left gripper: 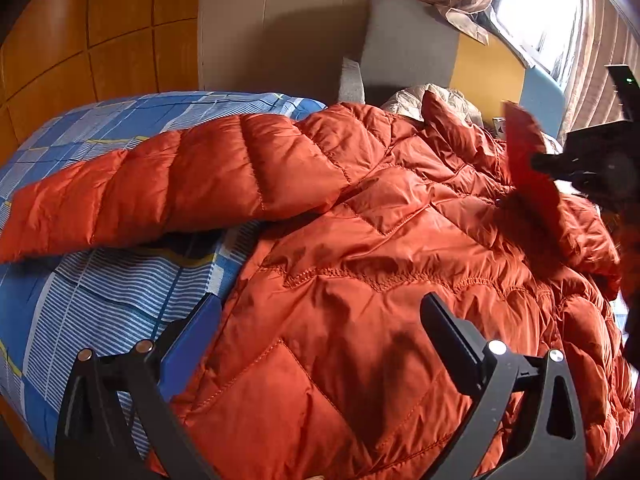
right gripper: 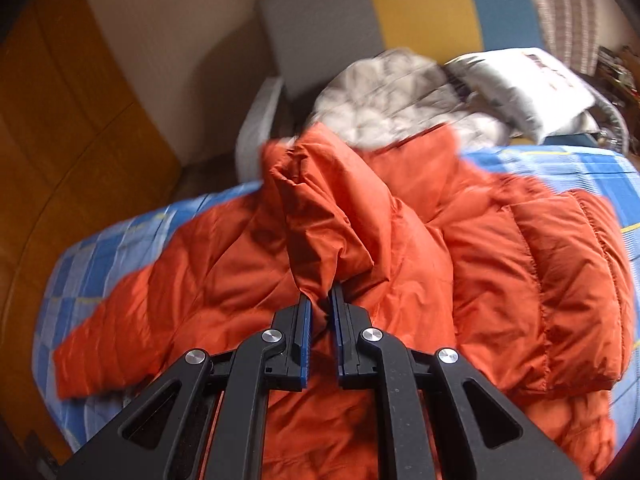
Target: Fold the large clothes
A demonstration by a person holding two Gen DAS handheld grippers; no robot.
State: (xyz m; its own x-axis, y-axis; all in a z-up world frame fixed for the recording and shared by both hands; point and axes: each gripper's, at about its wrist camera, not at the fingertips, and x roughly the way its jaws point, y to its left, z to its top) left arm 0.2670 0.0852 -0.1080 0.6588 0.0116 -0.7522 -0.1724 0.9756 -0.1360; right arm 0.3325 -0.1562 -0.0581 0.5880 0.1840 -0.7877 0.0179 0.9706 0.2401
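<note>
Lying spread across the bed, the orange down jacket covers most of the blue checked sheet in both of my wrist views. At the far left, one sleeve stretches out flat over the sheet, its cuff end reaching toward the bed's edge and the wooden wardrobe beyond. My left gripper hangs low over the jacket's quilted body with its jaws spread wide, one finger over the sheet beside the jacket's edge and the other over the orange fabric; it grips nothing. Moving right, the jacket's upper part bunches into folds near the headboard, where a pale grey down garment lies heaped just behind it. In the right wrist view my right gripper has its jaws nearly closed, pinching a gathered fold of the jacket so that the fabric rises in a peak in front of the fingers. In the left wrist view that same gripper shows at the right edge, lifted above the jacket with a flap of orange cloth standing up from it. Farther right, the other sleeve lies folded over the jacket's body, and a grey pillow rests at the head of the bed.
</note>
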